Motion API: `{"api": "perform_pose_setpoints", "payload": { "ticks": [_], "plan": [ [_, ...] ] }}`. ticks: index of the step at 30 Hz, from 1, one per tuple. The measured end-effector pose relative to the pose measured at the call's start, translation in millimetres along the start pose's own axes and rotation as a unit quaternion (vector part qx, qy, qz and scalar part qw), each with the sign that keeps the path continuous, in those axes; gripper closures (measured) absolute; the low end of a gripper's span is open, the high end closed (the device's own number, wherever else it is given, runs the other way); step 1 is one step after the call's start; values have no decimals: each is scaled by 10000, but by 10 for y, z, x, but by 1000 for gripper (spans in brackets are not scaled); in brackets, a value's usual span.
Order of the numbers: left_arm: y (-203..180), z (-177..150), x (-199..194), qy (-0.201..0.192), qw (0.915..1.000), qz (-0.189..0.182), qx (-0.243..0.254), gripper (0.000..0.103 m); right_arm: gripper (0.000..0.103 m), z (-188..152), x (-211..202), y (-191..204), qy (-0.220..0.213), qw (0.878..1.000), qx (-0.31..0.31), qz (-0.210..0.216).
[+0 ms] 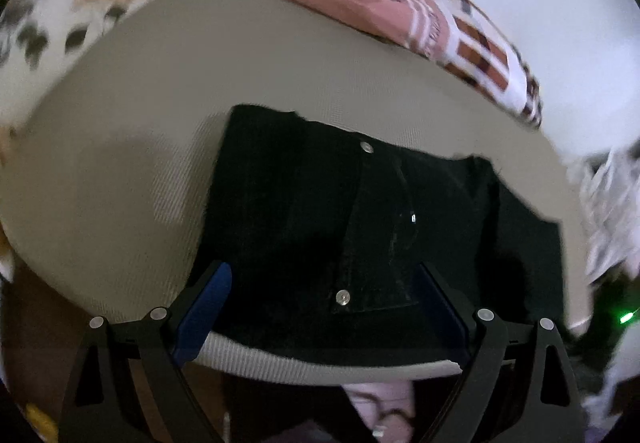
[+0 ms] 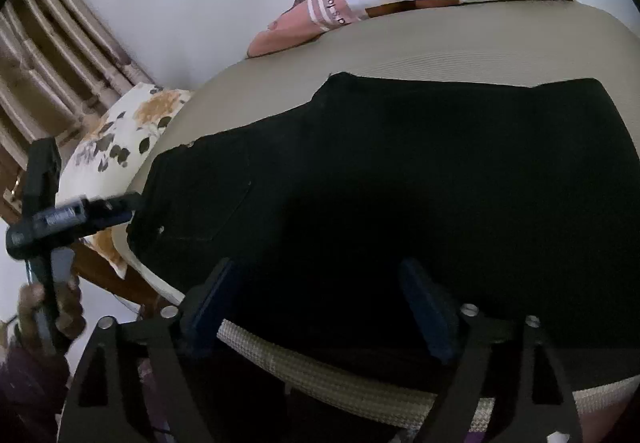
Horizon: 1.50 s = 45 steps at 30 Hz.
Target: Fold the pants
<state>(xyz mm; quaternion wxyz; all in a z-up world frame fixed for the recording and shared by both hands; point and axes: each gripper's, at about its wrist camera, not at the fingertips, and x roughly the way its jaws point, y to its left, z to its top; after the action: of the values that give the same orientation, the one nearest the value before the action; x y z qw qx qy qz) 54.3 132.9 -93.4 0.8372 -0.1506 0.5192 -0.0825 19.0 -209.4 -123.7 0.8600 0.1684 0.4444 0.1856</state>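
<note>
Pants [image 2: 400, 183] under both down-tilted, wide-open grippers.

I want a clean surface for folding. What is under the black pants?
The black pants lie on a beige ribbed bedcover, bare around them and along the near edge. Whatever sits directly beneath the fabric is covered and cannot be seen.
</note>
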Motion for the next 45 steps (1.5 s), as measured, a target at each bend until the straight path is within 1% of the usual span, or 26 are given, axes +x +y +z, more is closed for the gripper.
{"api": "perform_pose_setpoints", "payload": {
  "ticks": [3,6,9,11,13,14,16,18,19,27,29,31,32,33,35,36,37,38,39,41,42,45],
  "plan": [
    [287,5,-121,95,9984,-253,-488,11,14,-2,19,9,26,10000,-48,54],
    [642,-32,-175,265,9923,-583,-1064,11,8,2,34,-3,36,9998,-23,174],
    [911,-107,-113,518,9829,-891,-1527,11,5,1,48,7,39,9998,-38,199],
    [1004,-166,0,767,9714,-1344,-1802,11,3,1,61,15,49,9998,-53,202],
    [1033,-204,100,954,9620,-1662,-1944,11,2,-2,69,28,54,9998,-74,172],
    [1036,-212,152,1042,9597,-1713,-1970,11,2,-4,72,33,57,9998,-82,156],
    [1014,-209,217,1097,9575,-1851,-1922,11,2,-8,74,35,58,9998,-81,145],
    [981,-163,248,1164,9597,-1889,-1725,11,2,-7,75,31,59,9998,-81,153],
    [976,-139,245,1163,9595,-1916,-1708,11,2,-7,78,31,59,9998,-78,154],
    [1087,10,397,1291,9391,-2687,-1709,10,1,-26,94,42,63,9999,-95,94],
    [1131,46,434,1355,9329,-2908,-1636,10,1,-28,96,40,62,9999,-90,91],
    [1134,104,468,1478,9296,-3022,-1504,10,1,-28,101,39,67,9999,-100,80],
    [1124,135,475,1557,9296,-3036,-1392,10,1,-28,104,40,69,9999,-107,67],
    [1090,171,478,1594,9319,-3010,-1247,10,1,-30,109,45,74,9999,-120,46],
    [992,255,468,1589,9427,-2802,-866,10,1,-36,115,55,83,9999,-145,4],
    [932,320,459,1526,9505,-2621,-678,10,1,-39,118,62,86,9998,-155,-22],
    [899,352,480,1558,9513,-2585,-625,10,1,-43,122,68,90,9998,-164,-46],
    [863,377,519,1656,9494,-2607,-576,9,1,-46,125,78,94,9998,-175,-77],
    [825,403,554,1757,9467,-2653,-502,5,1,-48,129,87,99,9997,-189,-108],
    [753,455,610,1979,9416,-2707,-297,4,1,-53,133,101,111,9996,-214,-160],
    [746,480,631,2108,9370,-2776,-231,4,1,-52,136,106,118,9995,-226,-179],
    [780,499,639,2319,9236,-3043,-225,4,1,-55,139,109,128,9994,-241,-203]
  ]
}}
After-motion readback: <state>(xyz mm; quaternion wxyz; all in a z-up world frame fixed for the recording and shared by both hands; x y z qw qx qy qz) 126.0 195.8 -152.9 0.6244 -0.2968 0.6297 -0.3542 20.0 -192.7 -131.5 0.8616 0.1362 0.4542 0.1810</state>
